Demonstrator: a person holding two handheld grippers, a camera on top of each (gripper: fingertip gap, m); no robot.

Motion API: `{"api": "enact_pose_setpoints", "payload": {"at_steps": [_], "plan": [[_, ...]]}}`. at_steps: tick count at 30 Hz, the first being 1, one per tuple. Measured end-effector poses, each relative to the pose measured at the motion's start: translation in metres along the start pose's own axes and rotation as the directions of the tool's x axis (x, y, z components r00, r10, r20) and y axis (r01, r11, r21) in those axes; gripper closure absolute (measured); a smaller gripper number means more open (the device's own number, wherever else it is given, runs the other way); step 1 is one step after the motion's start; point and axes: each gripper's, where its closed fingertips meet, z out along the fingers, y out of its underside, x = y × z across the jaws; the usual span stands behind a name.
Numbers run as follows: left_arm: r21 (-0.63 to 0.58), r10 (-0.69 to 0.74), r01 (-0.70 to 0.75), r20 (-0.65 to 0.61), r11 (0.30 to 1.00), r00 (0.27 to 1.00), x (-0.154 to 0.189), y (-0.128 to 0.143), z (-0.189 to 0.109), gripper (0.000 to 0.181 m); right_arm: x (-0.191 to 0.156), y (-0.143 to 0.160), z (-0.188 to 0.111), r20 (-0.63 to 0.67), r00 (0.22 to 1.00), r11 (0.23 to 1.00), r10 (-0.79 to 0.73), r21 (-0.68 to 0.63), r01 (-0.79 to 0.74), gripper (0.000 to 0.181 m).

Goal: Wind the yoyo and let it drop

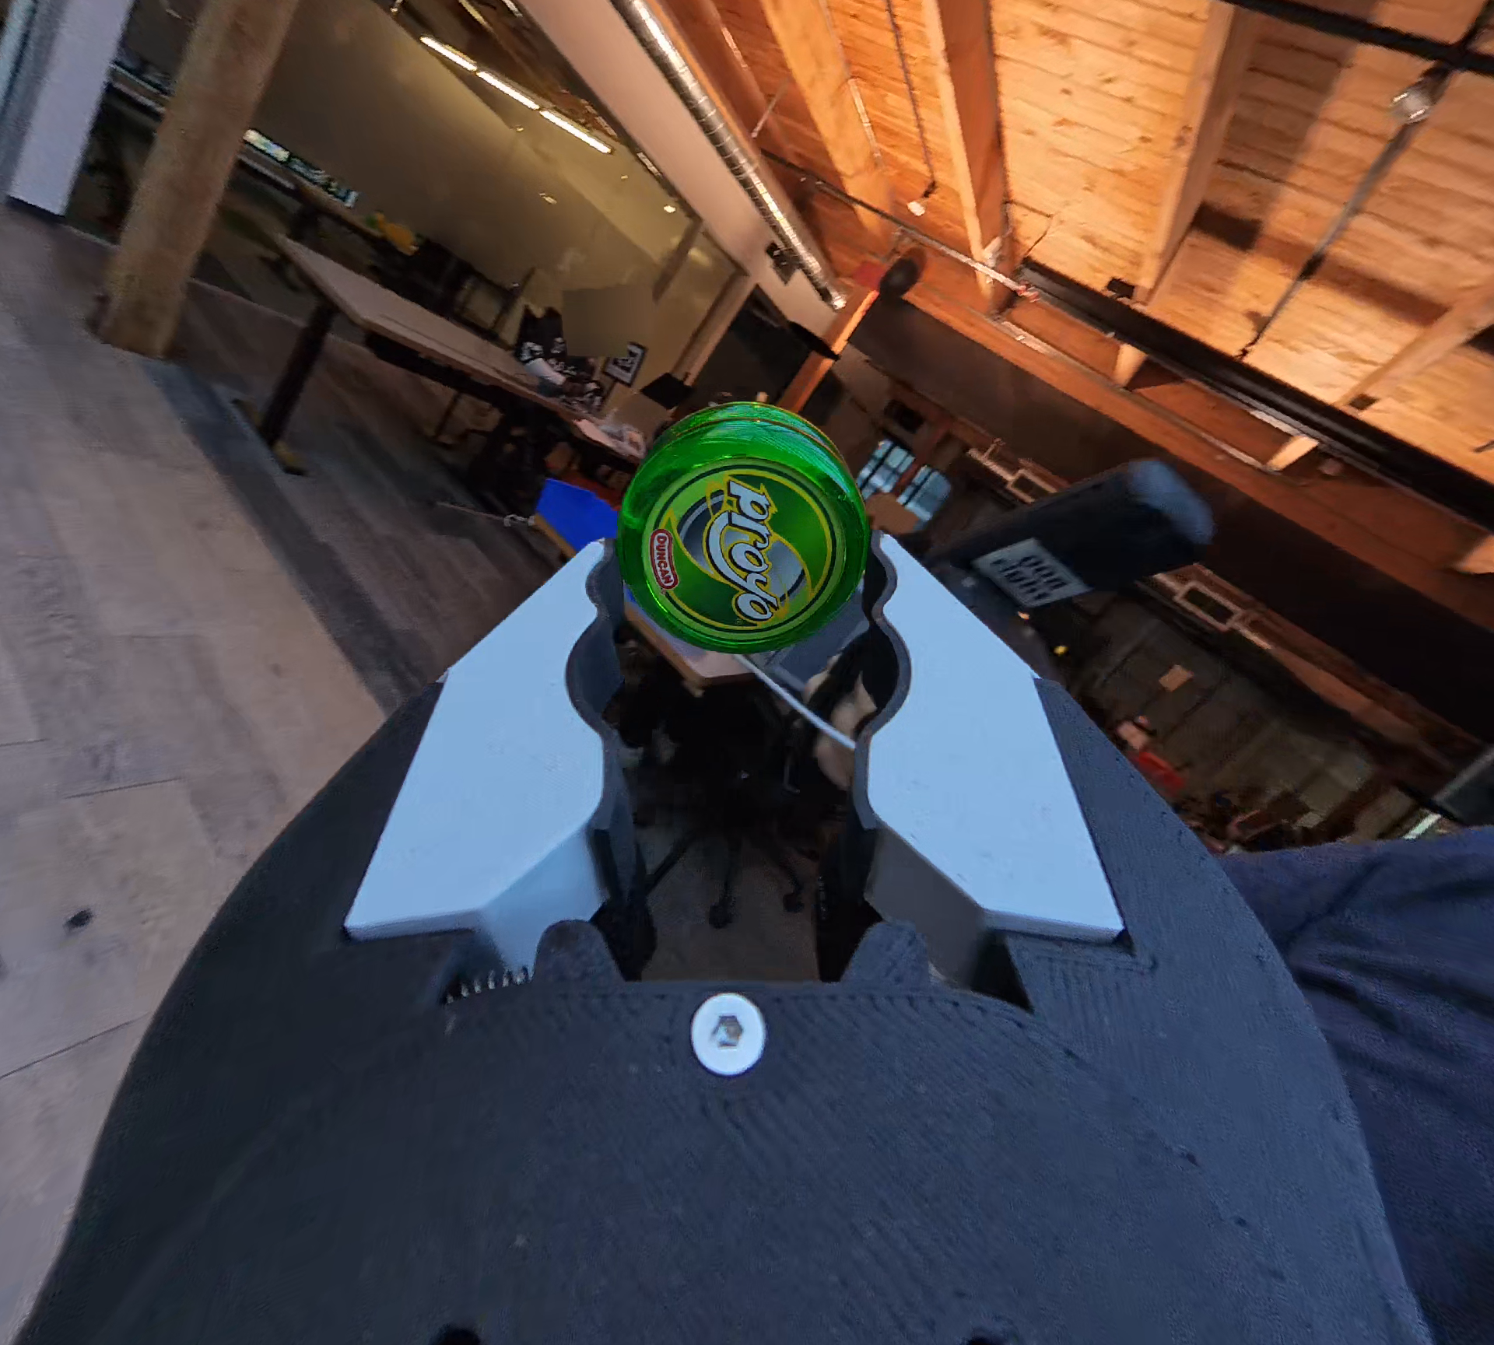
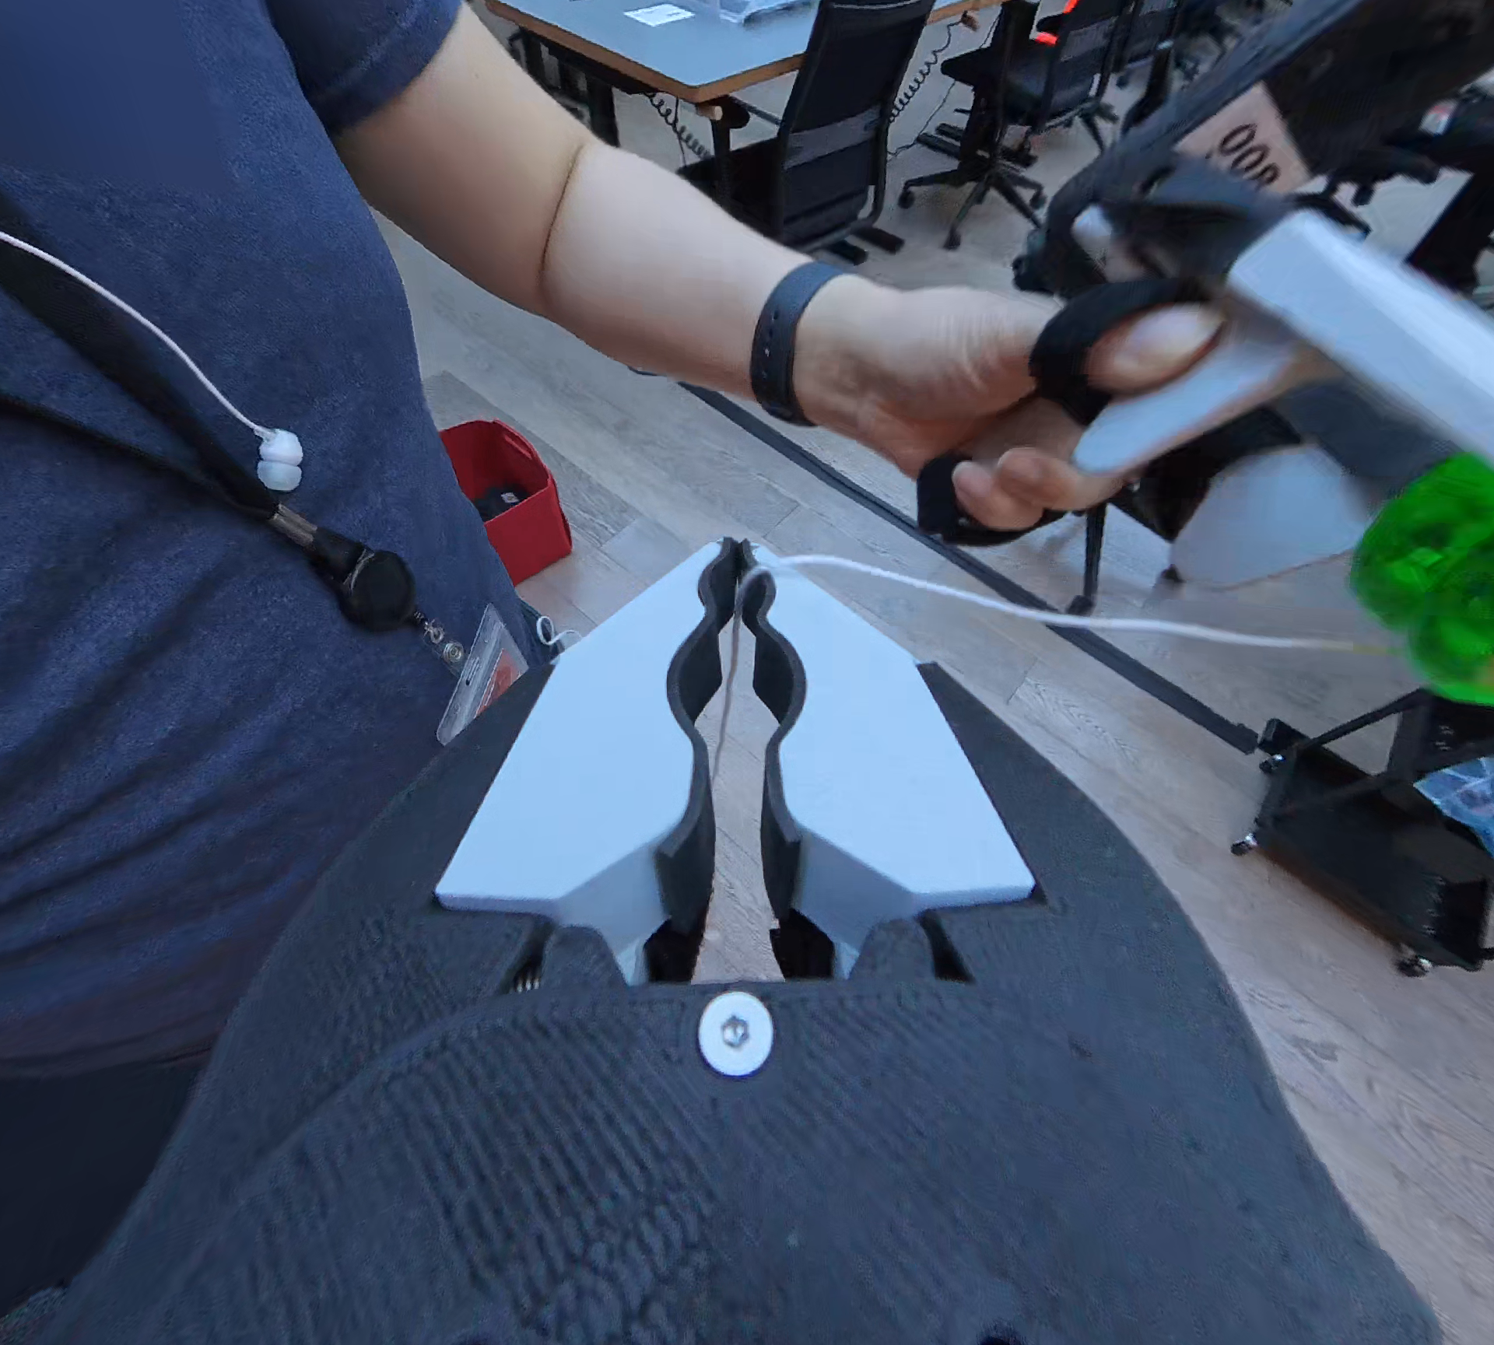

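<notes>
Left wrist view: tilted upward, ceiling beams [image 1: 1051, 94] behind. Right wrist view: downward, floorward, close. Shared: green yoyo [image 1: 740, 526].

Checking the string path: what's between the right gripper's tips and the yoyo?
Only the white string, spanning open air from the right gripper to the green yoyo, in the right wrist view.

The right gripper [image 2: 740, 567] is pinching the white string [image 2: 1010, 607] at its tips, jaws nearly together w/ only a thin gap lower down. The string is running to the right, to the green yoyo [image 2: 1427, 579], which is blurred at the frame edge. The left gripper [image 2: 1326, 369] is sitting upper right, just above the yoyo; the person's hand [image 2: 962, 385] is gripping it w/ fingers in black loops. A red bin [image 2: 517, 490] is standing on the floor beside the person.
</notes>
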Motion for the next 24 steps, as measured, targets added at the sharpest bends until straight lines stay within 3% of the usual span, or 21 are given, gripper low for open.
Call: {"api": "enact_pose_setpoints", "payload": {"at_steps": [6,10,15,17,21,24], "plan": [[-0.165,0.211,-0.192,0.105,0.967,0.972,-0.014,0.038,0.002,0.123,0.007,-0.036,-0.042,-0.136,0.987,0.992,-0.081,-0.107,0.067,0.181],[-0.279,0.286,-0.258,0.061,0.925,0.956,-0.006,0.063,0.005,0.123,0.025,-0.056,-0.073,-0.213,0.967,0.980,-0.142,-0.170,0.106,0.181],[-0.384,0.321,-0.299,-0.007,0.873,0.947,0.006,0.094,0.007,0.123,0.050,-0.064,-0.106,-0.210,0.963,0.942,-0.167,-0.321,0.093,0.181],[-0.395,0.295,-0.289,-0.047,0.872,0.954,0.015,0.102,0.008,0.123,0.062,-0.060,-0.117,-0.198,0.963,0.913,-0.185,-0.398,0.093,0.181],[-0.376,0.191,-0.262,-0.216,0.889,0.958,0.052,0.113,0.007,0.123,0.108,-0.034,-0.138,-0.290,0.946,0.860,-0.142,-0.510,-0.027,0.181],[-0.286,0.121,-0.232,-0.359,0.930,0.925,0.092,0.101,0.004,0.122,0.121,-0.001,-0.132,-0.294,0.954,0.847,-0.064,-0.521,-0.103,0.181]]}}
